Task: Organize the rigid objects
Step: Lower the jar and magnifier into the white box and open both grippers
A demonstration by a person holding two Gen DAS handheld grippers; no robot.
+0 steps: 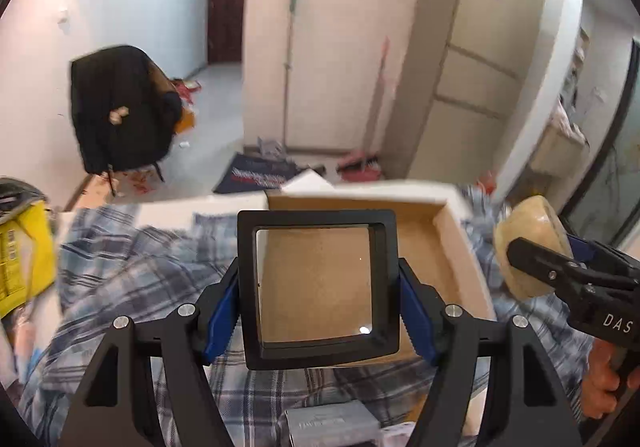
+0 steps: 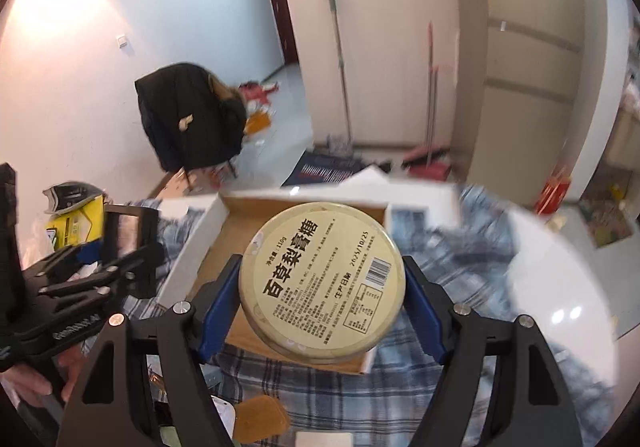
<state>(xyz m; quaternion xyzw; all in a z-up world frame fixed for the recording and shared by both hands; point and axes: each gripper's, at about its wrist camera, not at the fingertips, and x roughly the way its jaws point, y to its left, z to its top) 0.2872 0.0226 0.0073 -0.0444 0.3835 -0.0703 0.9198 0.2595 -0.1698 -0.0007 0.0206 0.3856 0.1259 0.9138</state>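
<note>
1. Above the plaid cloth [image 1: 132,279], the left gripper [image 1: 318,311] was clamped on a black square frame [image 1: 320,283] with a clear centre, held over the open box [image 1: 444,231].
2. The right gripper [image 2: 322,295] was clamped on a round tin [image 2: 322,283], label up, also over the box [image 2: 192,251].
3. The box's brown floor looked bare, so judging by that, nothing was packed yet; both pieces remained to be set down.
4. Smaller items lay on the cloth near the grippers' bases. A yellow pack [image 1: 24,251] sat to the left. Nothing blocked the box.
</note>
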